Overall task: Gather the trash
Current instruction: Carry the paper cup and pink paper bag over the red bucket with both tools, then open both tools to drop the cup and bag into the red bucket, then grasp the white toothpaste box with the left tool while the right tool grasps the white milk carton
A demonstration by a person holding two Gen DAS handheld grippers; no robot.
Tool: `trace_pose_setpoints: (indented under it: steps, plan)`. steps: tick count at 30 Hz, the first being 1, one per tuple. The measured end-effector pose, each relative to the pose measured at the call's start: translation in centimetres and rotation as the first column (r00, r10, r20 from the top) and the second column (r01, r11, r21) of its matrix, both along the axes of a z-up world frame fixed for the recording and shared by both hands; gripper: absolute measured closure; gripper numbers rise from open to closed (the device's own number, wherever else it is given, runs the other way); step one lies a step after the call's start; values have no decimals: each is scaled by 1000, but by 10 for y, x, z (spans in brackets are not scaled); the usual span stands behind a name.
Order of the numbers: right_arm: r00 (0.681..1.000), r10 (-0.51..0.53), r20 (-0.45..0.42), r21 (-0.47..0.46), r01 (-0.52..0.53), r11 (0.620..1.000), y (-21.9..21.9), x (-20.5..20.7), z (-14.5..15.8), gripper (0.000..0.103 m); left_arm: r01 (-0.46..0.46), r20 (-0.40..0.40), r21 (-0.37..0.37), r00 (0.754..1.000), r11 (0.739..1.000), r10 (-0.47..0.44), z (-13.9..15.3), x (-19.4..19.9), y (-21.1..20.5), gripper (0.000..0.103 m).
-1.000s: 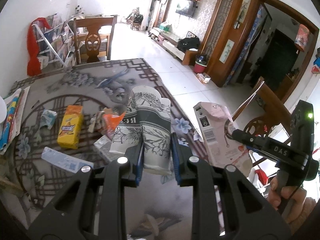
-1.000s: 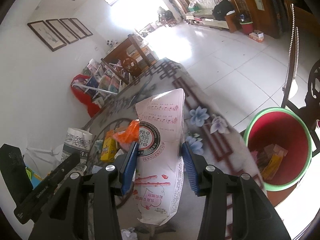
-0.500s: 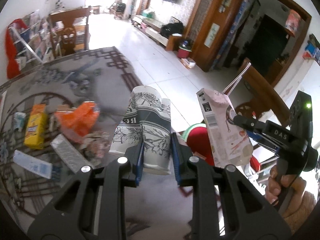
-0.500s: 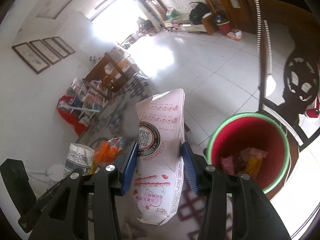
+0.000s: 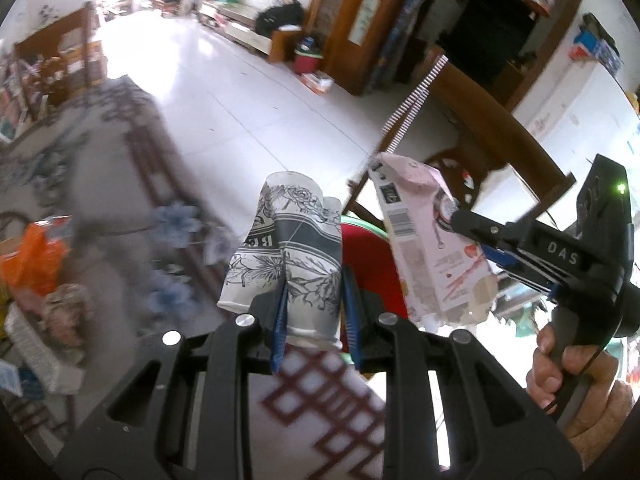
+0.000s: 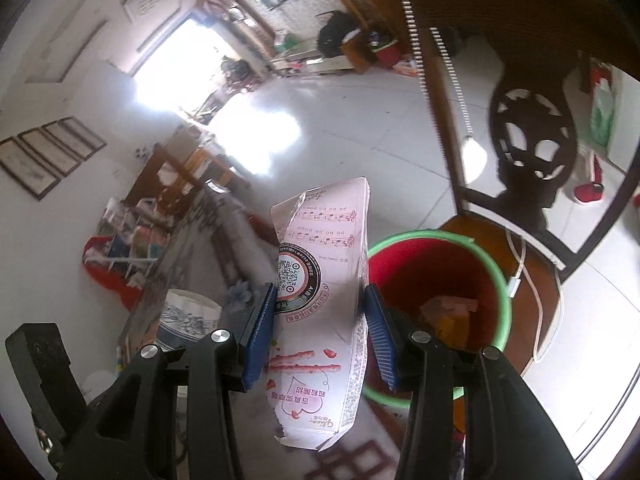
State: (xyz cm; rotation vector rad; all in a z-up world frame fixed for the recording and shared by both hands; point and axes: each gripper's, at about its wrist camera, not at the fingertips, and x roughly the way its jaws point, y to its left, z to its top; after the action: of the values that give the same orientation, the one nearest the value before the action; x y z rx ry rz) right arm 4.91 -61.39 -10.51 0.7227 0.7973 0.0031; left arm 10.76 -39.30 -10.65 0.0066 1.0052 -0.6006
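My left gripper [image 5: 314, 312] is shut on a crushed paper cup [image 5: 292, 248] with a black flower print, held over the table's right edge. My right gripper [image 6: 320, 332] is shut on a torn pink snack box [image 6: 324, 296], which also shows in the left wrist view [image 5: 428, 240]. A red trash bin with a green rim [image 6: 496, 280] stands on the floor just right of the box, with wrappers inside. In the left wrist view the bin [image 5: 368, 256] shows behind the cup. The cup also shows at the lower left of the right wrist view [image 6: 184, 316].
More trash lies on the table [image 5: 112, 184] at left: an orange wrapper [image 5: 28, 256] and crumpled packets [image 5: 64, 308]. A dark wooden chair [image 6: 532, 152] stands right behind the bin. White tiled floor [image 5: 240, 96] lies beyond the table.
Both grippers have swung right, away from the table, carrying the cup and the box. The bin now sits closer and more central in both views.
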Motion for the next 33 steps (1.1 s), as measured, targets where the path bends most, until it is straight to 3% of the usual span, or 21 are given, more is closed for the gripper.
trace_pose_setpoints:
  steps: [1, 3, 4, 5, 6, 16, 25, 28, 29, 32, 33]
  plan:
    - [1000, -8, -4, -2, 8, 1000, -4, 0, -1, 60, 21, -5, 1, 1000, 1000, -21, -3, 0, -8, 79]
    - [999, -36, -15, -4, 36, 999, -13, -3, -6, 57, 47, -21, 6, 999, 999, -47, -8, 2, -19, 50]
    - [999, -45, -21, -1, 45, 999, -16, -3, -9, 54, 46, -16, -1, 999, 999, -46, -8, 2, -22, 29]
    - [998, -55, -34, 11, 56, 998, -20, -4, -12, 46, 44, -7, -7, 999, 999, -45, -7, 1, -23, 29]
    - [997, -67, -35, 17, 67, 998, -23, -5, -14, 44, 49, -4, -5, 999, 999, -49, -7, 1, -24, 29]
    - [997, -61, -48, 26, 62, 998, -16, -1, -13, 40, -13, 41, 19, 999, 1000, 13, 3, 0, 7, 29]
    - [998, 39, -58, 13, -38, 999, 31, 16, -11, 37, -211, 73, 45, 975, 976, 208, 6, -7, 92, 29]
    - [995, 78, -61, 0, -78, 997, 54, 21, -8, 37, -352, 70, 54, 935, 934, 348, 2, -6, 143, 28]
    - [994, 94, -62, -8, -94, 996, 65, 23, -7, 37, -422, 70, 52, 906, 905, 418, 1, -7, 166, 26]
    - [989, 132, -66, -21, -134, 991, 89, 27, -6, 37, -624, 52, 38, 781, 781, 622, -4, -12, 237, 21]
    - [988, 141, -67, -22, -142, 990, 95, 27, -6, 37, -687, 35, 32, 727, 726, 686, -7, -14, 261, 21]
